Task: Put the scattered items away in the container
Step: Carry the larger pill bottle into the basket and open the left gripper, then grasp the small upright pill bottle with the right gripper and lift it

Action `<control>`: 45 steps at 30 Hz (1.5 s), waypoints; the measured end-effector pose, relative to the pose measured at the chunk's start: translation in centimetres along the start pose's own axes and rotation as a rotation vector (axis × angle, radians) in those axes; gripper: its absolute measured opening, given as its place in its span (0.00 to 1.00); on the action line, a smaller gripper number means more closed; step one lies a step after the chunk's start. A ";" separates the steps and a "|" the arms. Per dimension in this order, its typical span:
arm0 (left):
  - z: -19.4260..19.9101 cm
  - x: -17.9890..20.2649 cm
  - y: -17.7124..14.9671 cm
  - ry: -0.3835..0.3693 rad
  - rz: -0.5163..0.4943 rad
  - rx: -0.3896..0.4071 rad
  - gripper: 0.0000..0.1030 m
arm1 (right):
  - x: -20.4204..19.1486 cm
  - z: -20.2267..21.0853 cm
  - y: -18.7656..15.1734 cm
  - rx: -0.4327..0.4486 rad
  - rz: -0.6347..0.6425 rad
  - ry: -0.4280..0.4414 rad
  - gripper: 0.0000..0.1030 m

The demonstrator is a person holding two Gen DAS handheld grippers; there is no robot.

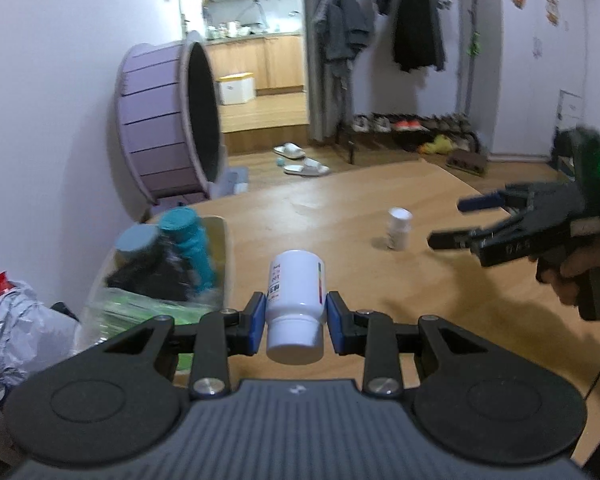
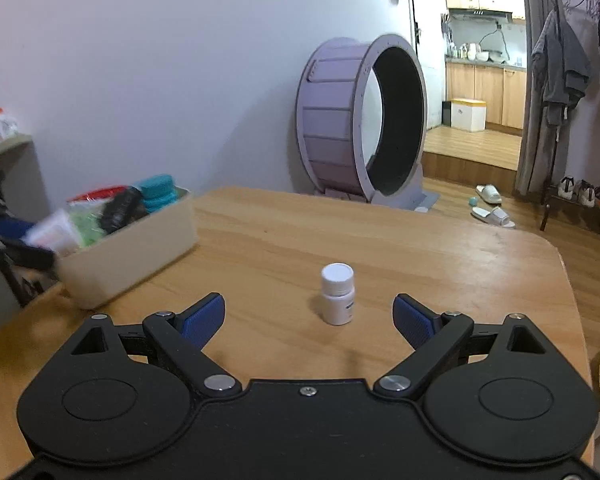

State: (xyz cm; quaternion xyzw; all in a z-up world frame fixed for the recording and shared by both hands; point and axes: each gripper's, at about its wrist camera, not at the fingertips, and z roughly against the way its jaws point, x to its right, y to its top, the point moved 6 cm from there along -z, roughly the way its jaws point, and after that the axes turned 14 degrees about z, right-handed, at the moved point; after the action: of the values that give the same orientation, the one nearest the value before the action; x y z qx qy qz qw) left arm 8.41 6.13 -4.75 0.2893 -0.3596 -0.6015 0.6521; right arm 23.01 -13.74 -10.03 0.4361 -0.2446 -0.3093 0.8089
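My left gripper (image 1: 296,316) is shut on a large white pill bottle (image 1: 296,300), held above the wooden table with its cap toward the camera, just right of the cream container (image 1: 226,256). The container (image 2: 140,252) holds teal-capped items, a dark item and green packets. A small white pill bottle (image 2: 337,294) stands upright on the table; it also shows in the left wrist view (image 1: 399,229). My right gripper (image 2: 308,316) is open, its blue pads either side of and just short of the small bottle. It appears at the right of the left wrist view (image 1: 454,222).
The wooden table (image 2: 420,264) has a rounded far right corner. A purple cat wheel (image 2: 364,120) stands on the floor behind it. A crumpled grey bag (image 1: 20,328) lies left of the container. Slippers and a shoe rack are on the floor beyond.
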 end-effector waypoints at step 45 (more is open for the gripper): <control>-0.3 -4.9 0.2 0.034 0.168 0.026 0.41 | 1.3 -5.2 1.3 -0.047 -0.020 0.021 0.27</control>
State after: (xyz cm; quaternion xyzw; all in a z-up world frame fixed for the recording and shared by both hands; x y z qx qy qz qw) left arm 8.72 10.99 -5.36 0.2766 -0.3792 -0.5348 0.7026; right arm 27.74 -11.22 -11.32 0.4227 -0.2244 -0.3184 0.8183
